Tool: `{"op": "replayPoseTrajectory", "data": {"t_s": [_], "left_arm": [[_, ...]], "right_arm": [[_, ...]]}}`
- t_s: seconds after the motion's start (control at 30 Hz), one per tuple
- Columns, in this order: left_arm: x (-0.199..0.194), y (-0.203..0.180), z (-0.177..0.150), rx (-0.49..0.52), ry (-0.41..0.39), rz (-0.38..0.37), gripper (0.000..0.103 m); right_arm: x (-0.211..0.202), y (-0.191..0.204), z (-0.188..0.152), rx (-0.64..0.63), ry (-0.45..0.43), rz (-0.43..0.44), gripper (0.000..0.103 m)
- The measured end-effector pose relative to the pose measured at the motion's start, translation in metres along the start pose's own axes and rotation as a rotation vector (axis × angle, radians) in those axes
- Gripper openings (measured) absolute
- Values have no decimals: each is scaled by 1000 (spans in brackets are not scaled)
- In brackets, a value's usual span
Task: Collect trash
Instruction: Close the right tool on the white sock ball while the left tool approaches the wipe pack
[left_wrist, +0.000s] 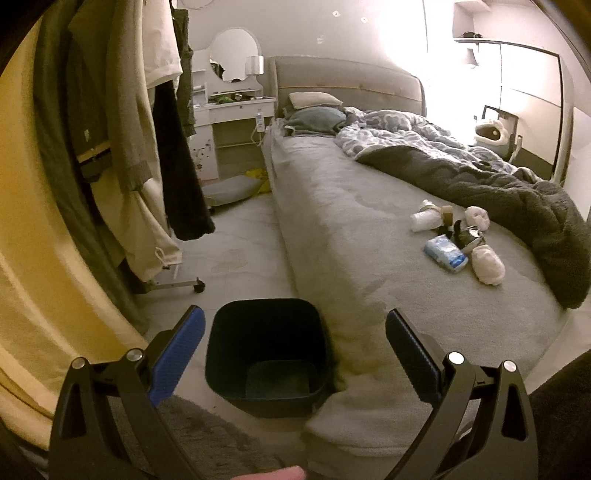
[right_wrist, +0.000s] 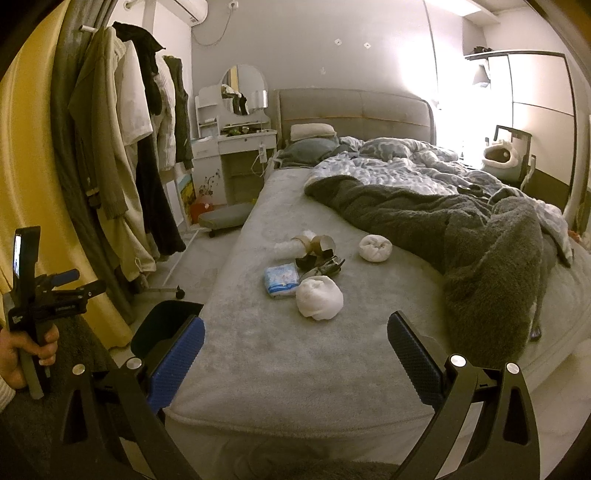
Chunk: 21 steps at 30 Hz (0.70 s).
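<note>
Trash near the bed's (right_wrist: 258, 369) left edge looks light; the white paper wad (right_wrist: 319, 297) should crush softly. Both your tools, left (left_wrist: 295, 354) and right (right_wrist: 295, 356), are spread: pinch its middle.

Bin (right_wrist: 166, 325) at 9 o'clock in right wrist view half hidden behind blue pad; dark scraps (right_wrist: 321, 264) in trash pile unidentifiable; window (left_wrist: 461, 74) glare washes out 1 o'clock.

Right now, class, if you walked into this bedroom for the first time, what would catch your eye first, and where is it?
A small heap of trash lies on the bare grey bed: white crumpled wads, a blue tissue pack and cardboard tubes, left of the rumpled dark blanket. A dark, empty waste bin stands on the floor against the bed's near corner. Both claws, left claw and right claw, are open and hold nothing.
</note>
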<state>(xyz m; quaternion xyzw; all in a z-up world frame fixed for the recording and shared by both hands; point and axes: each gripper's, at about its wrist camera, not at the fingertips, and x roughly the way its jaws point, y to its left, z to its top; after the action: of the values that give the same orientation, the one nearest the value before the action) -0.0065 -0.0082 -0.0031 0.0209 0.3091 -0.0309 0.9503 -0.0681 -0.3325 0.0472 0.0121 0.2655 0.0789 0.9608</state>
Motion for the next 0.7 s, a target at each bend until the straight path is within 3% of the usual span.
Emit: {"op": "replayPoseTrajectory", "data": {"t_s": [0.2,0.53,0.7], "left_arm": [[10,-6,10,45,-4,-41,99],[33,-20,23,99,-15,-171,98],[53,-32,26,158,2,-222,97]], "right_arm": [[10,0,6,18,8,26,100],[59,4,16,15,43,91,100],[91,0,14,12,89,97,90]]}}
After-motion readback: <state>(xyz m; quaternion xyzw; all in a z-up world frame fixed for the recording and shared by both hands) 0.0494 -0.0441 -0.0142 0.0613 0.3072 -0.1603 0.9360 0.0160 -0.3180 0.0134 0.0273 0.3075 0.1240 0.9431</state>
